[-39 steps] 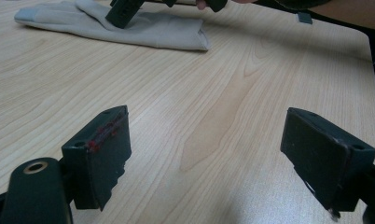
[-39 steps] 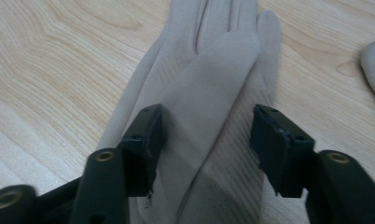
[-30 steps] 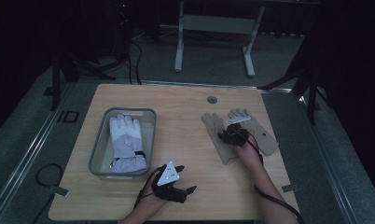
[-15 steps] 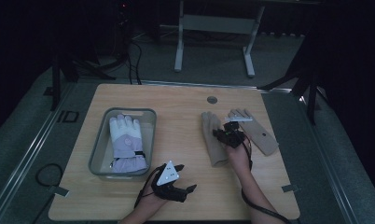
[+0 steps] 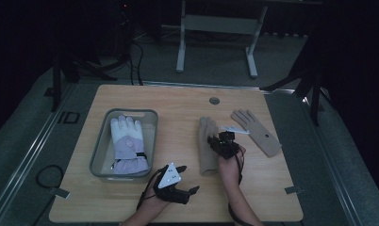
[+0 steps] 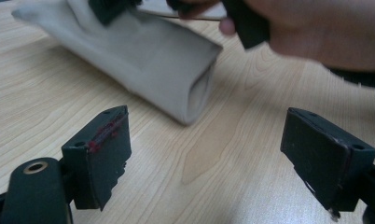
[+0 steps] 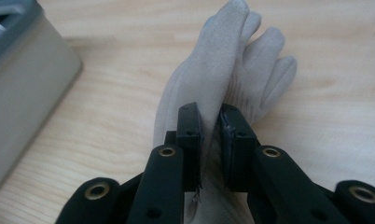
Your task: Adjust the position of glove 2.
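Two beige gloves lie flat on the right half of the wooden table: one glove [image 5: 207, 149] nearer the middle, the other beige glove [image 5: 257, 133] to its right. My right gripper [image 5: 224, 143] is over the right side of the middle one, shut on a raised fold of it. In the right gripper view the right gripper [image 7: 212, 116] pinches the fabric of this glove [image 7: 251, 60] between both pads. My left gripper [image 5: 174, 187] rests near the front edge, open and holding nothing. Seen from the left gripper [image 6: 204, 140], the glove's cuff [image 6: 167, 65] lies ahead.
A grey plastic tray [image 5: 101, 151] on the left half of the table holds a white and lilac padded glove [image 5: 127, 143]. Its wall [image 7: 27, 84] stands to the left of the pinched glove. A round cable port [image 5: 214, 100] sits at the table's back.
My right hand has moved left and a little nearer, from between the two beige gloves onto the middle one. The right-hand glove now lies uncovered. The left gripper has stayed still.
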